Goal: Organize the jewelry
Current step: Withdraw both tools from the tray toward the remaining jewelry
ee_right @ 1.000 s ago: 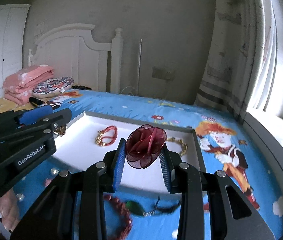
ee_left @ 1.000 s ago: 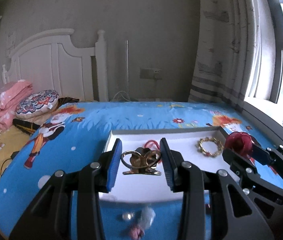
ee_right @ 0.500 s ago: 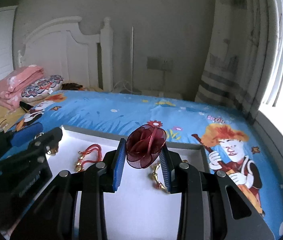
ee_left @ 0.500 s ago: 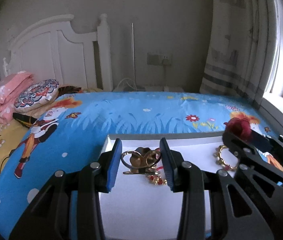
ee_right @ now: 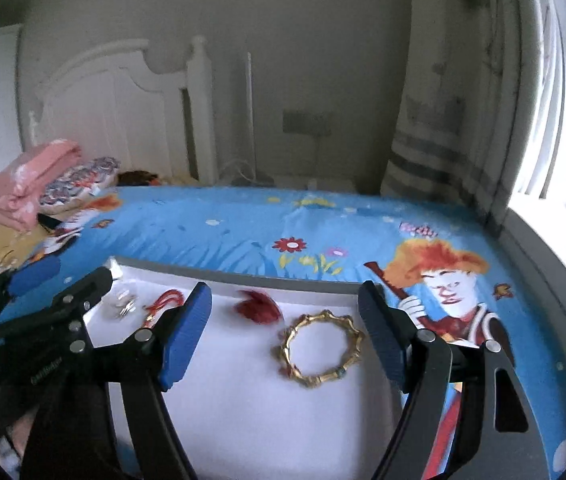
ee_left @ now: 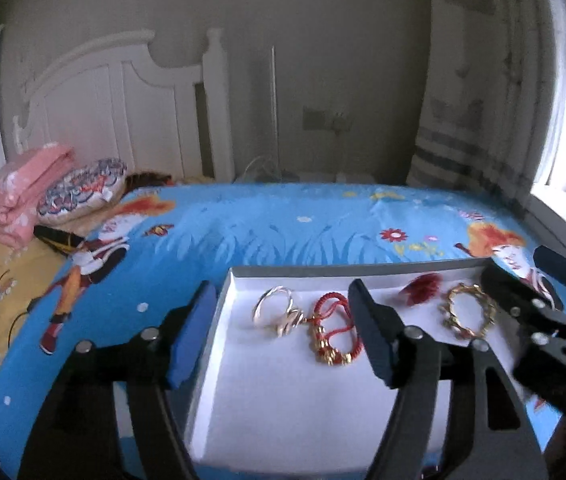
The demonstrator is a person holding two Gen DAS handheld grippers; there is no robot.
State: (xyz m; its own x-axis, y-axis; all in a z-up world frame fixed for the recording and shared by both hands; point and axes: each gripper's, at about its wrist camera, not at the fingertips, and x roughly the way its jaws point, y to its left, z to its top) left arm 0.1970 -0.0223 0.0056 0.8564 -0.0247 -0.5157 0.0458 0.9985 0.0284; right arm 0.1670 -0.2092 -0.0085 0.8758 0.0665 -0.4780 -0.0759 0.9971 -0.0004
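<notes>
A white tray (ee_left: 283, 392) lies on the blue bed; it also shows in the right wrist view (ee_right: 251, 408). In it lie a gold hair clip (ee_left: 279, 314), a red cord bracelet with gold beads (ee_left: 333, 334), a dark red fabric flower (ee_left: 421, 288) and a gold bangle (ee_left: 469, 316). The right wrist view shows the clip (ee_right: 123, 306), red bracelet (ee_right: 165, 304), flower (ee_right: 259, 308) and bangle (ee_right: 321, 350). My left gripper (ee_left: 283, 334) is open and empty above the tray's left part. My right gripper (ee_right: 285, 334) is open and empty above the flower and bangle.
The blue cartoon bedspread (ee_left: 267, 228) surrounds the tray. A folded pink blanket (ee_left: 19, 196) and a patterned pillow (ee_left: 83, 190) lie at the far left by the white headboard (ee_left: 115, 108). A curtain and window stand at the right (ee_right: 543, 120).
Both grippers opened. The hair clip left my left gripper and the fabric flower left my right gripper; both now lie in the tray. Both grippers moved forward over the tray.
</notes>
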